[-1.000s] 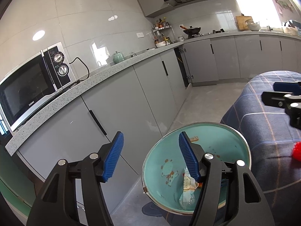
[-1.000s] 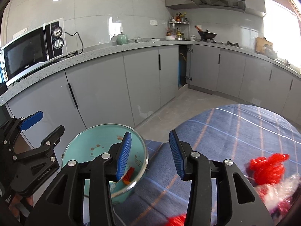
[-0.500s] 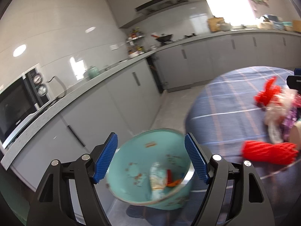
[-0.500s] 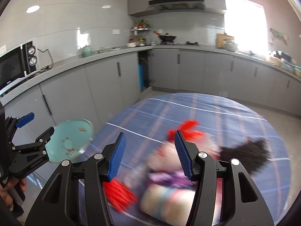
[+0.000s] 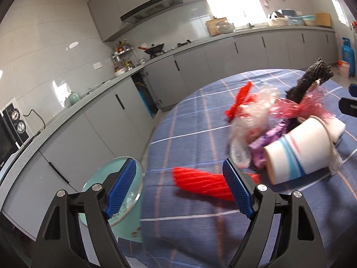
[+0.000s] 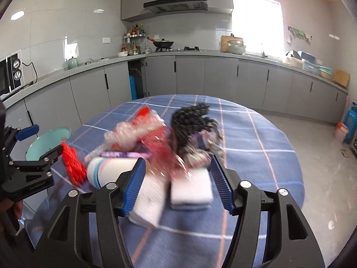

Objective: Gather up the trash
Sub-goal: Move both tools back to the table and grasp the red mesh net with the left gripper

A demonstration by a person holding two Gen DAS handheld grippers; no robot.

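Grey kitchen cabinets wrap behind your round bench, which wears a blue plaid cloth. Far left, the microwave sits on the counter. Next, beside the bench's left edge, the teal bin stands open; what's inside is too blurred to name. Your left gripper hangs over that edge, jaws opening with nothing pinched; the red mesh net lies on the cloth between them, apparently untouched. It shows again at the left of the right wrist view, where your left gripper is seen from the side.

Moving right, the trash heap sits mid-bench: a paper cup on its side with the rim facing right, purple wrapper against it, clear crinkled plastic, red ribbon piece, pink cellophane, and black mesh net at the far end. Your right gripper hovers at the near side of the heap, jaws opening and empty, with a folded white tissue and a white sponge block lying under the gap. A blue gas cylinder stands on the floor, far right.
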